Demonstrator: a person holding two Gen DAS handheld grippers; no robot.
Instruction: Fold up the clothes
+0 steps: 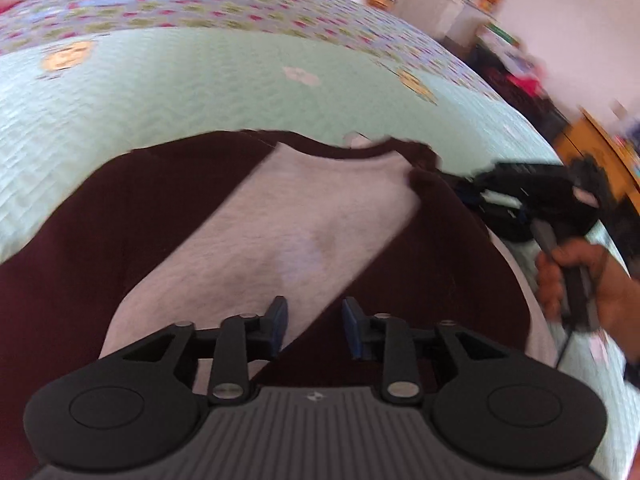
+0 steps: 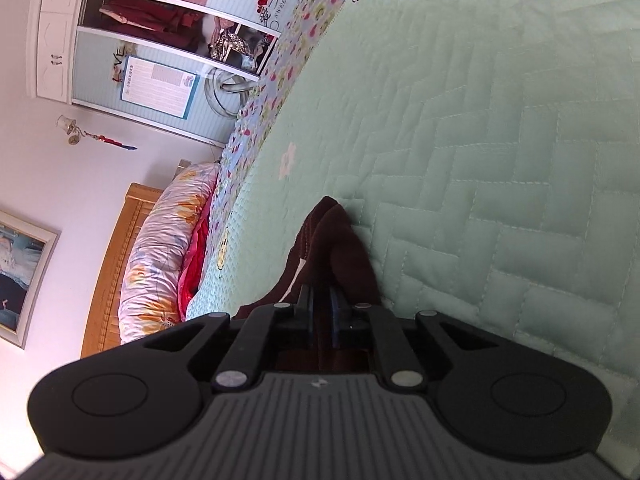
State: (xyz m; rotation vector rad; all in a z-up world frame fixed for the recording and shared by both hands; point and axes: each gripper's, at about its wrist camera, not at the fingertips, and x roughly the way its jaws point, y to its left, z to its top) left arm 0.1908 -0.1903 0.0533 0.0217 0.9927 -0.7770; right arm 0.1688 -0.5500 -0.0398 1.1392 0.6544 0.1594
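The maroon-and-grey shirt (image 1: 280, 224) lay spread on the bed (image 1: 160, 92), soft and limp by the look of it; it would likely sag wherever unsupported, so a hem, sleeve edge or shoulder seam seemed the best hold. The left gripper (image 1: 314, 326) hovered over it, pads apart with nothing between. Further right, the right gripper (image 2: 320, 308) pinched a bunched maroon edge near the collar. Motion blur smeared the left view, and the shirt's lower part was cut off.
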